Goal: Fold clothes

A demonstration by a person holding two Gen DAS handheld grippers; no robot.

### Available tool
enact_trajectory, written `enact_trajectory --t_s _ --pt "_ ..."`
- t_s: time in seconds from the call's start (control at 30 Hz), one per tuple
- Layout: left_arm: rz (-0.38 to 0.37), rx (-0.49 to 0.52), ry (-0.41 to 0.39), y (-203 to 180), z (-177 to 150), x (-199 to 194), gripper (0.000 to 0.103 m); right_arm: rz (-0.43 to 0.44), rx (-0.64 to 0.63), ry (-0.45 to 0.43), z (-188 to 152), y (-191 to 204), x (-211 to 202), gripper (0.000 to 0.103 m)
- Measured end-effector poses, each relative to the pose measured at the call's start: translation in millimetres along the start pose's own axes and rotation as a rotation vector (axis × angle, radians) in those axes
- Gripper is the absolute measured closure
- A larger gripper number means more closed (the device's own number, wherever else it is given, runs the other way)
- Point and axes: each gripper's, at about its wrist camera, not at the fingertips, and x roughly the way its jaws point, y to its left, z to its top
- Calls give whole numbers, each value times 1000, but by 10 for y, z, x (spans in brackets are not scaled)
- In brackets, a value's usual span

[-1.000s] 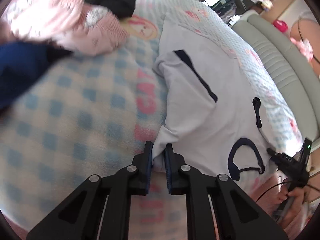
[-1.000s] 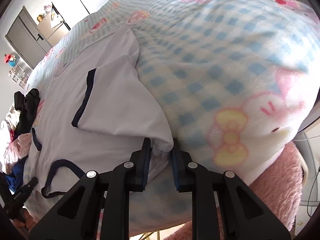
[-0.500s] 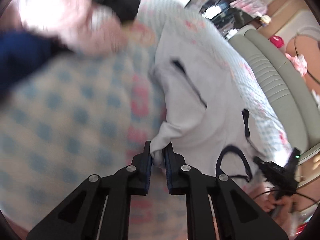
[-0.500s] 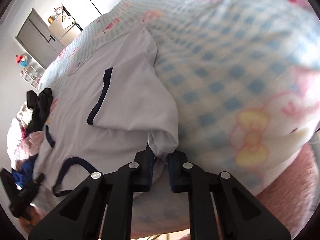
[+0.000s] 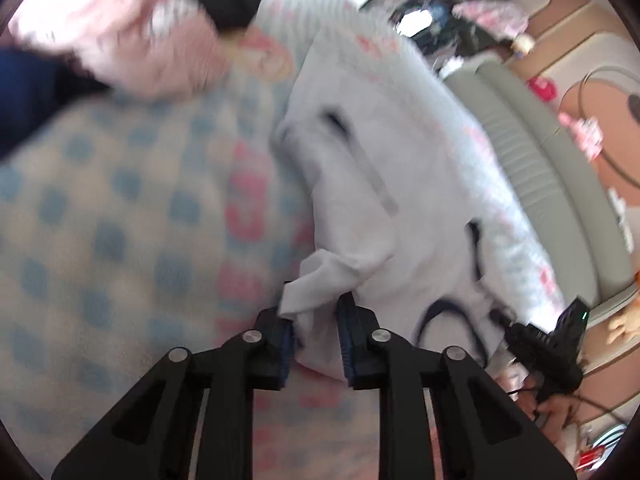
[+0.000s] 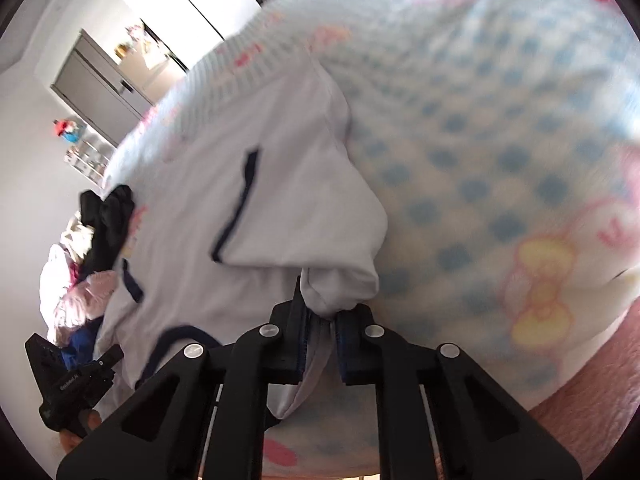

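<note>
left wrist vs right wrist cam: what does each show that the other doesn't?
Left wrist only: grey padded headboard, right gripper from outside.
Right wrist only: grey cabinet, yellow bow print, left gripper from outside.
Both: white shirt with navy trim on the checkered blanket, pink clothes pile, each gripper with shirt fabric between its fingers.

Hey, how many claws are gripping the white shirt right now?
2. The left claw pinches a bunched corner of the white shirt on the checked blanket; its pads look slightly apart. The right claw clamps the opposite corner.
</note>
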Motion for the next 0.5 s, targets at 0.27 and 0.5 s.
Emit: enact_trajectory --t_s 0.27,0.5 --pt "-46 -41 99 78 -82 246 50 161 132 145 -97 -251 493 70" --pt "47 -9 22 -36 -137 186 74 38 115 76 -111 -290 183 83"
